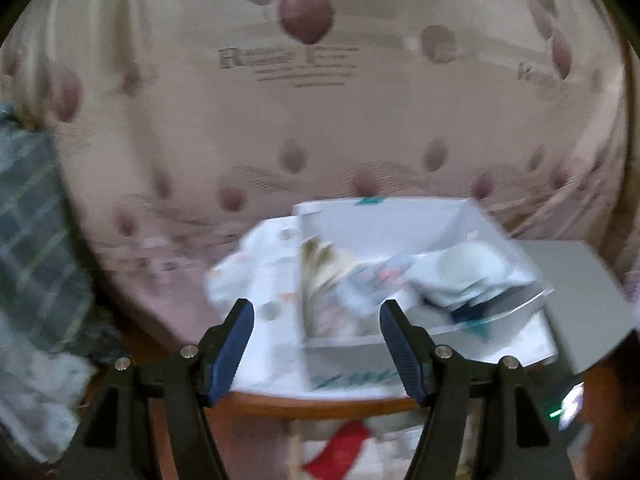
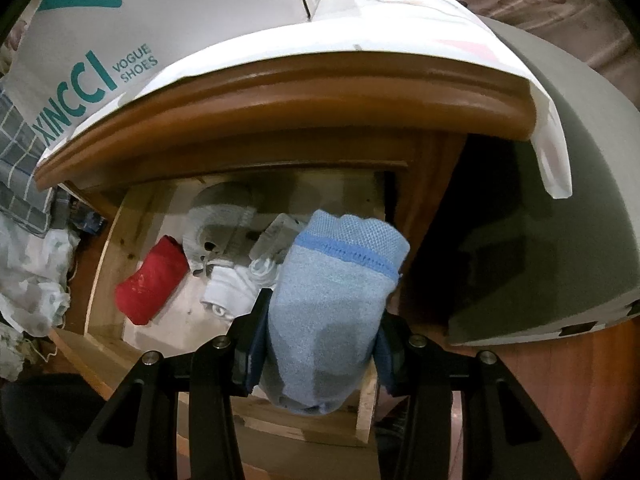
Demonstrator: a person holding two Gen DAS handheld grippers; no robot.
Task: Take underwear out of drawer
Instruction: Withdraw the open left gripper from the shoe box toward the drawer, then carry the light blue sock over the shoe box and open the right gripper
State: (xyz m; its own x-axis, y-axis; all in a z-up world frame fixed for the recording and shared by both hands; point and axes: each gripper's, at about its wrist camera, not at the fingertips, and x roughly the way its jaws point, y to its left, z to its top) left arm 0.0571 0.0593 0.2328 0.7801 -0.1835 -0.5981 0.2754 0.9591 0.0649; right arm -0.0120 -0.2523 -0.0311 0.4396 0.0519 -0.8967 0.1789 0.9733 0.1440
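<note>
In the left wrist view, the left gripper (image 1: 316,326) is released, nothing is between its blue pads, and it points toward a white shoe box (image 1: 400,216) that stands on the wooden cabinet top (image 1: 320,402). The picture is blurred, but the box holds a pile of pale folded cloths (image 1: 460,272) and some patterned fabric (image 1: 320,264). Behind it hangs a pinkish curtain (image 1: 320,120). In the right wrist view, the right gripper (image 2: 322,320) is clenched on a rolled light blue underwear (image 2: 336,280), held above the open wooden drawer (image 2: 108,248). Inside the drawer lie a red rolled piece (image 2: 150,284), a grey garment (image 2: 220,220) and a white roll (image 2: 232,288), close to each other.
</note>
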